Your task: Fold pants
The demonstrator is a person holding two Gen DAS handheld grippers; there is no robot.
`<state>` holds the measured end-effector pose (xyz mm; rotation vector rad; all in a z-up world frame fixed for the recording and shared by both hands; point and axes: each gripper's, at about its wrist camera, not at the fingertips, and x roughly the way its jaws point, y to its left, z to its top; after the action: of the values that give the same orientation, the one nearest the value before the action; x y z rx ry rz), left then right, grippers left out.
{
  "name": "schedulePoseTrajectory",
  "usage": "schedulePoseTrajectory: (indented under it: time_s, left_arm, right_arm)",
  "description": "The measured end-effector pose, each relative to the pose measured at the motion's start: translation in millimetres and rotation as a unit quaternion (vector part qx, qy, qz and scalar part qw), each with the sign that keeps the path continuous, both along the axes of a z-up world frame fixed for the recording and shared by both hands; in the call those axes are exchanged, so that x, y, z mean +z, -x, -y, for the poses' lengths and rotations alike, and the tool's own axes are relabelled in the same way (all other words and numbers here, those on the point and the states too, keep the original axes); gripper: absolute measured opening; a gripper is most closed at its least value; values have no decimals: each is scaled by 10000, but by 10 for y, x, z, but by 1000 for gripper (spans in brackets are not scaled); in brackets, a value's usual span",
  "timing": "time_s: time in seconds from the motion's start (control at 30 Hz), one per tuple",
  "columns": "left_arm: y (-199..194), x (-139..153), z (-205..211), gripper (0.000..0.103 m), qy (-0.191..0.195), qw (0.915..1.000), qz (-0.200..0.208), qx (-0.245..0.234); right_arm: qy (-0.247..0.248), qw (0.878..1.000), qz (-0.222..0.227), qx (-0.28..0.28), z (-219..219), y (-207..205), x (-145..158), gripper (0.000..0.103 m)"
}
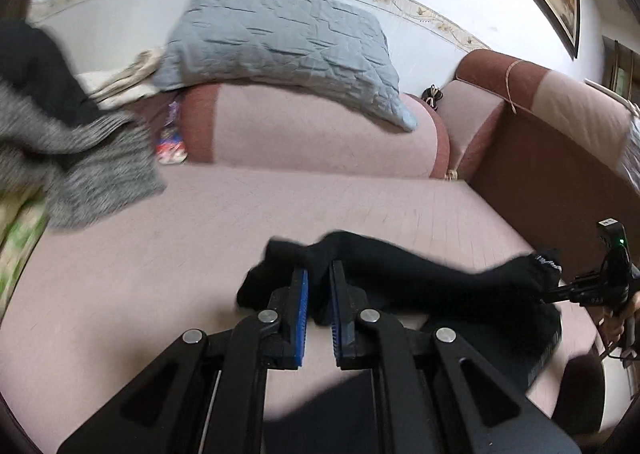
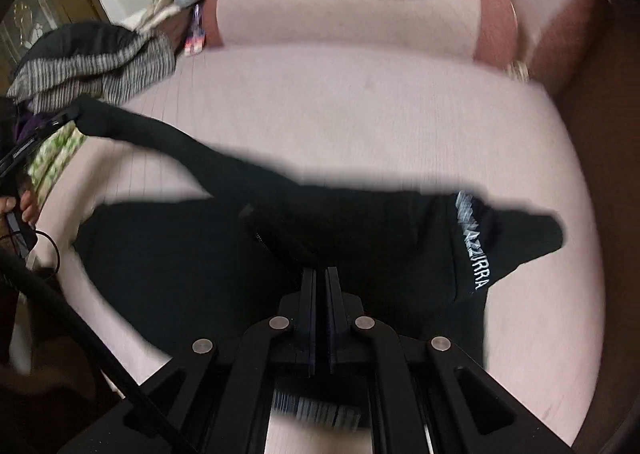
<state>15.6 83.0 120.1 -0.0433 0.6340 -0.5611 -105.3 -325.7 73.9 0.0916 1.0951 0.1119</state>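
Black pants hang stretched between my two grippers above the pink sofa seat. My left gripper, with blue pads, is shut on a bunched edge of the fabric. From there the cloth runs right to my right gripper, held in a person's hand. In the right wrist view, my right gripper is shut on the pants, which show white lettering at the right. A strip of fabric rises leftward to my left gripper. The lower part of the pants drapes on the seat.
A grey quilted pillow lies on the sofa's back cushion. A grey knit garment is heaped at the left, by green-patterned cloth. The brown-and-pink armrest bounds the right side.
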Motion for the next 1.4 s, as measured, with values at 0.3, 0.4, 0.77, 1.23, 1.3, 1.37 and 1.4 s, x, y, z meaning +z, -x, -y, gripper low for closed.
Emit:
schedulePoseTrajectory:
  time_s: [0.3,0.4,0.77,1.23,1.3,1.37,1.4]
  left_arm:
    - [838,-535,-931,10,-151,9890,-999,1083]
    - [870,-353,-1010,23,-97,9886,-813,1267]
    - [579,-459,107,51,-815,9907,-819,718]
    - [636,-729,252,52,-771,9845,-1354,800]
    - [668,-660,274,52,-719,9853,-1292,853]
    - [684,-631,294,54,-709,9855,-1263,879]
    - [687,-620,306,54,-727,9849,-1274,918]
  right_arm:
    - [262,9912,-666,-1112,273,969,-519,4]
    - [147,9902,-264,-1364,346,1006,-321,13]
    - [-831,9771,336,-1930,432,519,-178,16]
    - [-525,9434,466,-3243,833,709,-230,44]
    - [-852,9338,455,-3444,900,710,-344,44]
    - [-1007,9318,397,-3464,912,668,-476,14]
    - [-1057,9326,322,-3435,908,655,-506,9]
